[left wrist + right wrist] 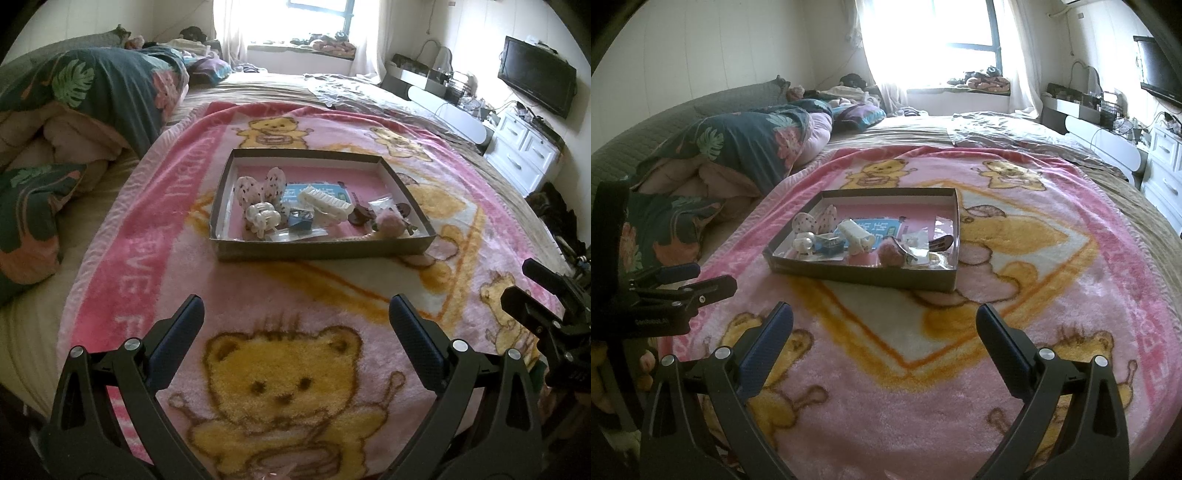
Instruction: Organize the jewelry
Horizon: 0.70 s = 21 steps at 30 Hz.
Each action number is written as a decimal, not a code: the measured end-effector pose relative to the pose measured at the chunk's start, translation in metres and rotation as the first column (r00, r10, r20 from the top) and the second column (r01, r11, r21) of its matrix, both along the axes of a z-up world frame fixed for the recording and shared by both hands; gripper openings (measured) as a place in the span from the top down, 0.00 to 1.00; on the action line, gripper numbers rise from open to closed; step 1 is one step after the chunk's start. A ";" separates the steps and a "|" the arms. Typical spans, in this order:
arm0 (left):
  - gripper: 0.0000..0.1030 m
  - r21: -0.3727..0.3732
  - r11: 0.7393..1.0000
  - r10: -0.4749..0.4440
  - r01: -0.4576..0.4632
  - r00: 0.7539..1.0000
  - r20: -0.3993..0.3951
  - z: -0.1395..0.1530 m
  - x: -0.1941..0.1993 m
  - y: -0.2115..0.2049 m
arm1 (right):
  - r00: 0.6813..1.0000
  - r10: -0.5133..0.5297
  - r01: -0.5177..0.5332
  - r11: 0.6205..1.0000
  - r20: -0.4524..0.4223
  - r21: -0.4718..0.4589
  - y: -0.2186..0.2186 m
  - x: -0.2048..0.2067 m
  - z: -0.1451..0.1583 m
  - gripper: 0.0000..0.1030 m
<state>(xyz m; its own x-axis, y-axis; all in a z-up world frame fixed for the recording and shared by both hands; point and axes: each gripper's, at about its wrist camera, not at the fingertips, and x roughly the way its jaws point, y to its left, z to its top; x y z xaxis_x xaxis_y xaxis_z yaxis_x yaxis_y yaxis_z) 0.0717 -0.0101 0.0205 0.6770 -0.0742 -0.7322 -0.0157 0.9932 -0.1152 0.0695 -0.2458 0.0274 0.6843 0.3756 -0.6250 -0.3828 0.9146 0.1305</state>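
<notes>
A shallow cardboard box (321, 252) (864, 275) sits on a pink bear-print blanket (332, 295) (923, 332) on the bed. Inside lie several hair accessories: a white claw clip (325, 201) (855, 234), a clear claw clip (260, 218), a spotted bow (260, 184) (816, 219), a pink pom-pom (388, 223) (890, 254), dark pieces (360, 216) and small plastic bags. My left gripper (295, 314) is open and empty, short of the box. My right gripper (884, 321) is open and empty, also short of the box. Each gripper shows at the edge of the other's view.
A folded floral quilt (81, 110) (738, 155) lies left of the blanket. A white dresser (524, 147) and a wall television (535, 81) stand at the right. The window (945, 33) is beyond the bed.
</notes>
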 end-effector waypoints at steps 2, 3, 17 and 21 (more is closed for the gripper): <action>0.09 -0.001 1.000 0.001 -0.001 1.000 0.000 0.000 0.000 0.000 | 1.000 0.001 -0.001 1.000 0.001 0.001 0.000 0.000 0.000 0.04; 0.09 0.000 1.000 0.002 -0.002 1.000 0.000 0.000 0.000 0.000 | 1.000 0.002 -0.002 1.000 0.000 0.000 0.000 0.000 0.000 0.04; 0.09 -0.002 1.000 0.001 -0.001 1.000 -0.003 0.001 0.000 -0.001 | 1.000 0.001 -0.001 1.000 0.000 0.001 0.001 0.000 -0.001 0.04; 0.09 -0.004 1.000 -0.004 0.004 1.000 -0.007 0.001 0.000 -0.002 | 1.000 0.001 -0.001 1.000 0.002 0.001 0.000 0.000 0.000 0.04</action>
<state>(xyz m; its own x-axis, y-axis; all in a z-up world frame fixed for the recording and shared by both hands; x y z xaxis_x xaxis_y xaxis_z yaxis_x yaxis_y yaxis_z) 0.0716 -0.0120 0.0215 0.6716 -0.0798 -0.7366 -0.0122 0.9929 -0.1187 0.0698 -0.2454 0.0275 0.6851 0.3765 -0.6237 -0.3838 0.9142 0.1303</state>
